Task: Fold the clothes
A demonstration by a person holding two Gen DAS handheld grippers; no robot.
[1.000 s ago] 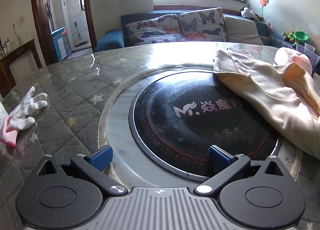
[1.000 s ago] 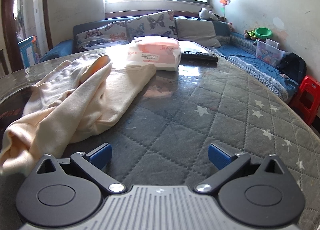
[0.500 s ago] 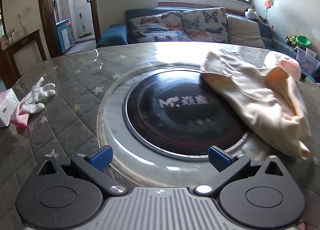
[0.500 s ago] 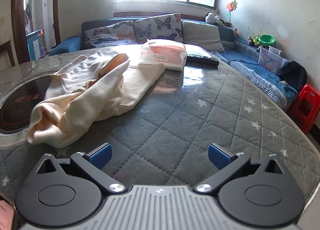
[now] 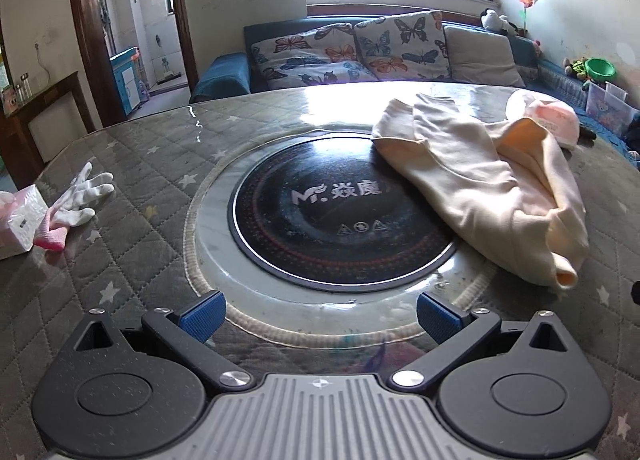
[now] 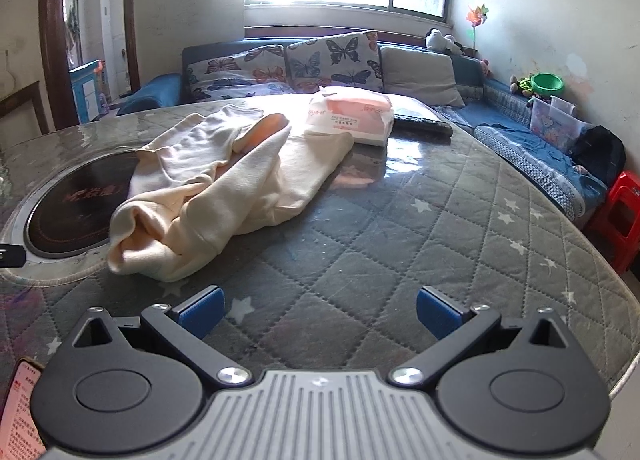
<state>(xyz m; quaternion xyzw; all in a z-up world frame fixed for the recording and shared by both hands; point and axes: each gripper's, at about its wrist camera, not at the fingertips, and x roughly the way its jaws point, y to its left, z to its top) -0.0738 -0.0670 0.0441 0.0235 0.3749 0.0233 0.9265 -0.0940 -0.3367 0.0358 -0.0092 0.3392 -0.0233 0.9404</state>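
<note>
While unfolded, cream garment (image 6: 224, 184) lies crumpled on quilted table (image 6: 400, 244).
Left gripper (image 5: 320, 312) and right gripper (image 6: 318, 310): fingers apart, empty, near edge.

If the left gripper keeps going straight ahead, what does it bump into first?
Probably nothing soon. The open left gripper points across the black cooktop. The cream garment lies off to its right, so the way looks free, though depth is unclear.
</note>
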